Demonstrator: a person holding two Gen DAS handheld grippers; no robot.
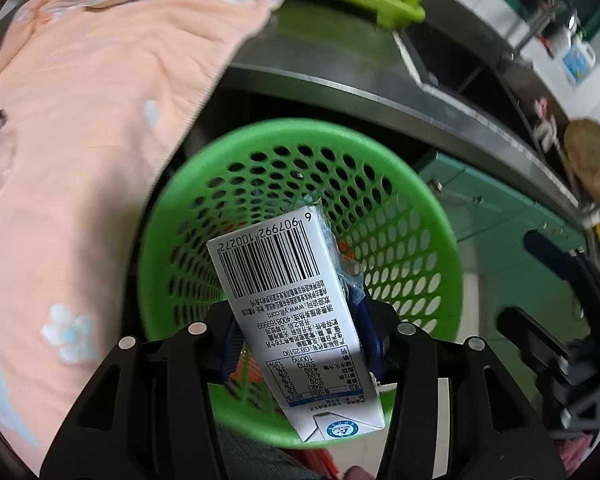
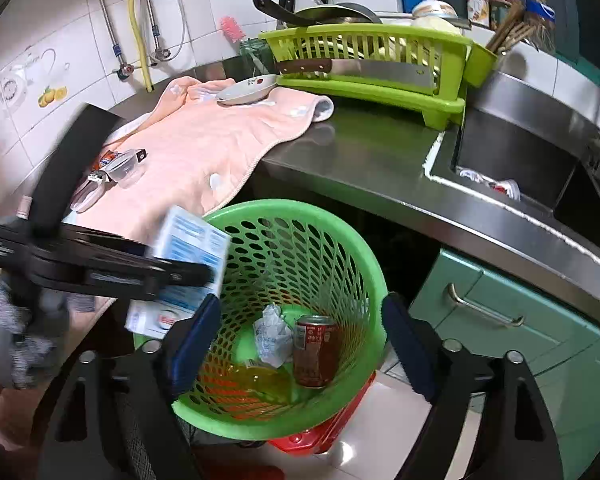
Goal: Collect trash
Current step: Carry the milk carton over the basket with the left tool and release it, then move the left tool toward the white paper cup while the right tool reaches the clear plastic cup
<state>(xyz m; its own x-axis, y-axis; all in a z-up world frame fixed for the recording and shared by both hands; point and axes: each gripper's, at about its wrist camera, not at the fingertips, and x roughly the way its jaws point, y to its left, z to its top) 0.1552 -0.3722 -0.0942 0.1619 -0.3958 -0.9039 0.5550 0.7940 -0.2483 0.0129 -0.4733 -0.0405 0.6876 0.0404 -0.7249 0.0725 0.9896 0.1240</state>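
My left gripper (image 1: pixel 300 340) is shut on a white milk carton (image 1: pixel 288 312) with a barcode and holds it over the green perforated trash basket (image 1: pixel 420 208). In the right wrist view the left gripper (image 2: pixel 204 272) and the carton (image 2: pixel 192 248) hang over the basket's left rim (image 2: pixel 340 232). The basket holds a red can (image 2: pixel 314 350), crumpled paper (image 2: pixel 272 336) and a yellow bottle (image 2: pixel 260 380). My right gripper (image 2: pixel 300 344) is open and empty above the basket. A clear plastic cup (image 2: pixel 125 168) and an orange wrapper (image 2: pixel 102 160) lie on the pink towel (image 2: pixel 204 140).
The steel counter (image 2: pixel 372 152) carries the towel, a small dish (image 2: pixel 246 90) and a green dish rack (image 2: pixel 372 64) with a cleaver. A sink (image 2: pixel 520 160) with a white scrap lies to the right. Green cabinets (image 2: pixel 500 320) stand below. A red stool (image 2: pixel 332 420) sits under the basket.
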